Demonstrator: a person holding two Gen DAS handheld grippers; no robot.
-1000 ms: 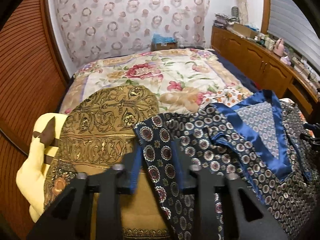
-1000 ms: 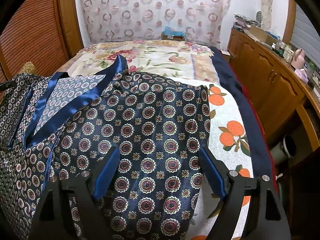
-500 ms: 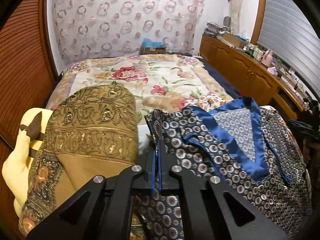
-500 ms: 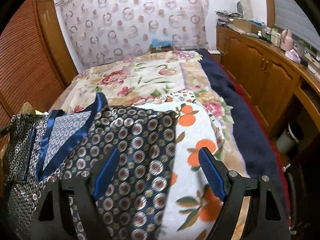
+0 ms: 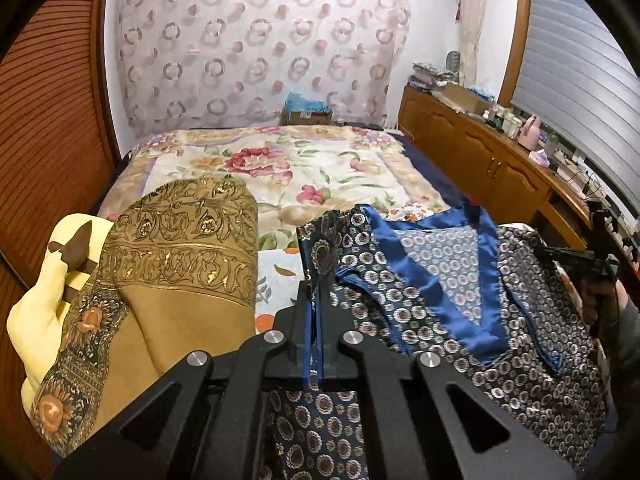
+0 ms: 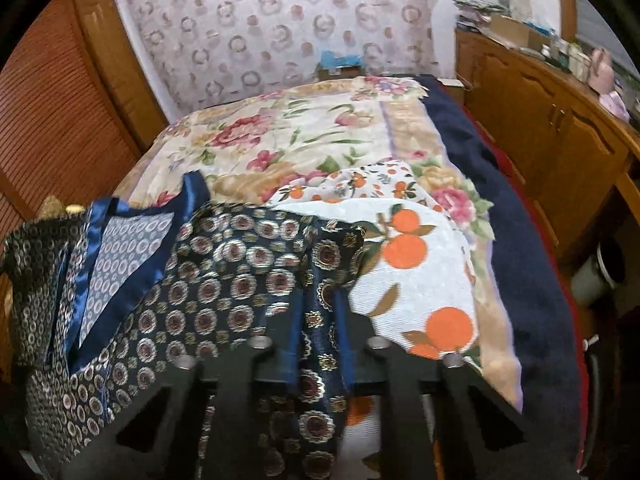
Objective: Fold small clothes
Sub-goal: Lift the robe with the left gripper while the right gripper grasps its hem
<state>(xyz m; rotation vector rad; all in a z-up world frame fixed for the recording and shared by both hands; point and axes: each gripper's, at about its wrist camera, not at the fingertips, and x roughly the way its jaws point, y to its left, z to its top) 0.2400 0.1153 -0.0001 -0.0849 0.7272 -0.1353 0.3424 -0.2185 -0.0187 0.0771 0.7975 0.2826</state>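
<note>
A dark blue patterned top (image 5: 460, 304) with a shiny blue V-neck trim (image 5: 486, 276) hangs stretched between my two grippers above the bed. My left gripper (image 5: 317, 312) is shut on the garment's left edge. In the right wrist view the same top (image 6: 224, 280) fills the left half, and my right gripper (image 6: 318, 320) is shut on a bunched fold of its right edge. The right gripper also shows at the far right of the left wrist view (image 5: 596, 264), held by a hand.
A floral bedspread (image 5: 280, 160) covers the bed, with an orange-print cloth (image 6: 420, 264) under the garment. A gold patterned cloth (image 5: 168, 264) and a yellow item (image 5: 44, 312) lie at left. A wooden cabinet (image 5: 492, 168) runs along the right; a slatted wooden wall (image 5: 44, 120) is at left.
My left gripper closed on the garment's left edge a second ago. My right gripper went from wide open to shut on the right edge, and the top lifted and bunched.
</note>
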